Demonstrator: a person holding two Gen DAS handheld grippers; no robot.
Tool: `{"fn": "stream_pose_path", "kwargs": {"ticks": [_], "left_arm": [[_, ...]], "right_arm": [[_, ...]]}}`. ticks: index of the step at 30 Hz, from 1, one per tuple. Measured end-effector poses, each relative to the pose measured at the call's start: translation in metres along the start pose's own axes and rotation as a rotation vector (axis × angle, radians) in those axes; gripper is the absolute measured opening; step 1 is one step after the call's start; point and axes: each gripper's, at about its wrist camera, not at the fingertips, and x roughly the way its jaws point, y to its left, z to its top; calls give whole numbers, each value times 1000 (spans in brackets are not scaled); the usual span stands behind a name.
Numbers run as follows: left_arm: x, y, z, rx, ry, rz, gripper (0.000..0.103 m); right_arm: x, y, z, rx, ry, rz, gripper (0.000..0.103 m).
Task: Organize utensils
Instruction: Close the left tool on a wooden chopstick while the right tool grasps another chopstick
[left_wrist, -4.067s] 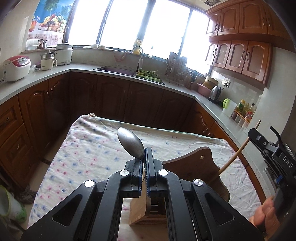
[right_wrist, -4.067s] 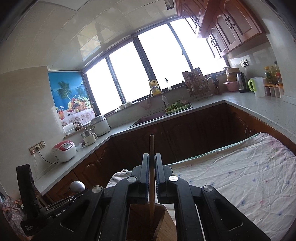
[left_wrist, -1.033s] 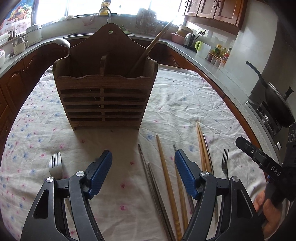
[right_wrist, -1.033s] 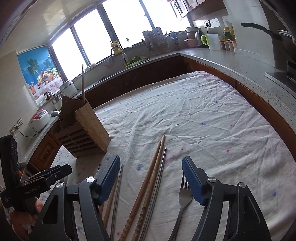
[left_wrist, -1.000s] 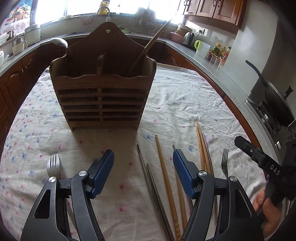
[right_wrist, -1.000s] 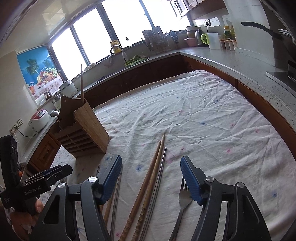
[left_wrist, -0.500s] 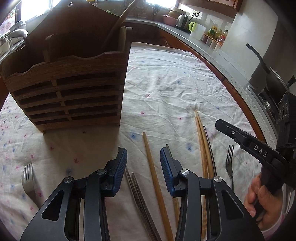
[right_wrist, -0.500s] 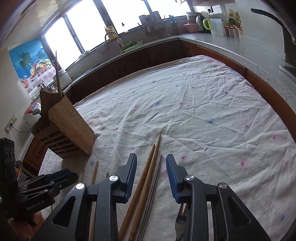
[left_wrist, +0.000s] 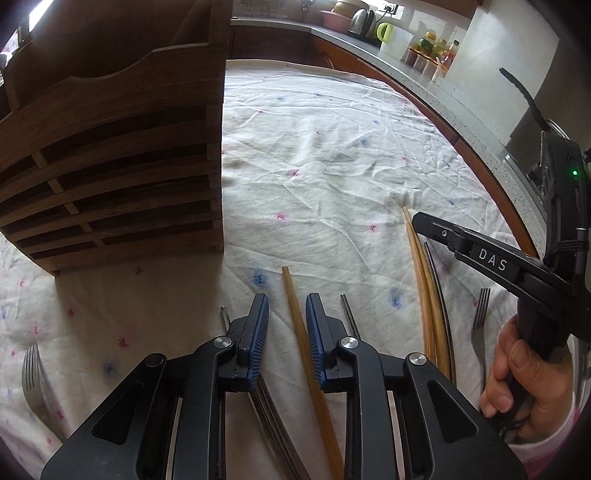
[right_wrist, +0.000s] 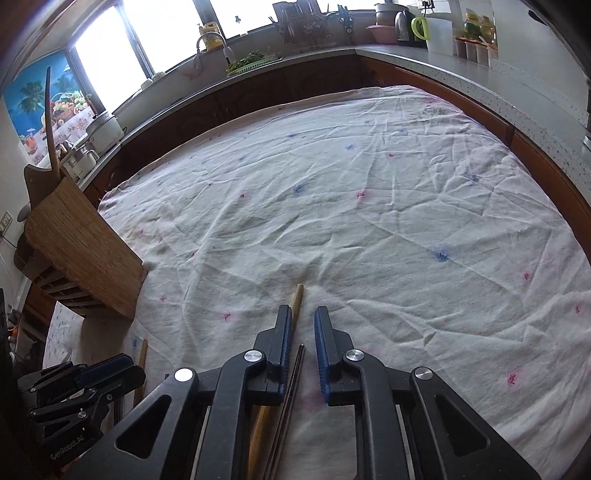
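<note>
My left tongs (left_wrist: 286, 325) are closing astride a wooden chopstick (left_wrist: 299, 332), its length along their line; my right tongs (right_wrist: 302, 339) are closing over a metal chopstick (right_wrist: 295, 369), both untouched, mid-table near my edge.

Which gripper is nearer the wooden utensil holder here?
Left. The left gripper, closing around a wooden chopstick, sits just in front of the wooden utensil holder's near corner. The right gripper is further off to the side, closing over a metal chopstick.

A home kitchen: sink faucet (right_wrist: 210, 40), kettle (left_wrist: 360, 22), wooden cabinets (right_wrist: 295, 88).
</note>
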Motion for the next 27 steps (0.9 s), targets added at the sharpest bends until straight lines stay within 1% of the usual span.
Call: {"fn": "stream_pose_path", "kwargs": {"ticks": [4,7,11,15,16,18,21,23,27], "left_arm": [[2,-3,3,13,2,10,20],[2,-5,2,20,3,19,20],[4,-10,1,42,-5,45,19],[5,-13,0,60,-21,70,9],[5,-12,0,59,-23,70,8],[4,-10,0,55,-23,61,8],[4,-11,-1,71,-30,70,8],[3,-11,-2,73,-34,68,8],[-2,-3,-4,39,-24,25,7]], "right_arm": [[7,6,6,-28,22,-6,12],[9,16,8,-73,23,-31,12],[14,19,12,-88,29,-26,12],[17,23,12,-117,32,-49,13],[16,23,12,-117,31,-49,12],[17,22,12,-106,31,-39,10],[16,19,12,-91,27,-28,8],[13,13,11,-55,22,1,7],[-3,5,8,10,-20,57,6]]}}
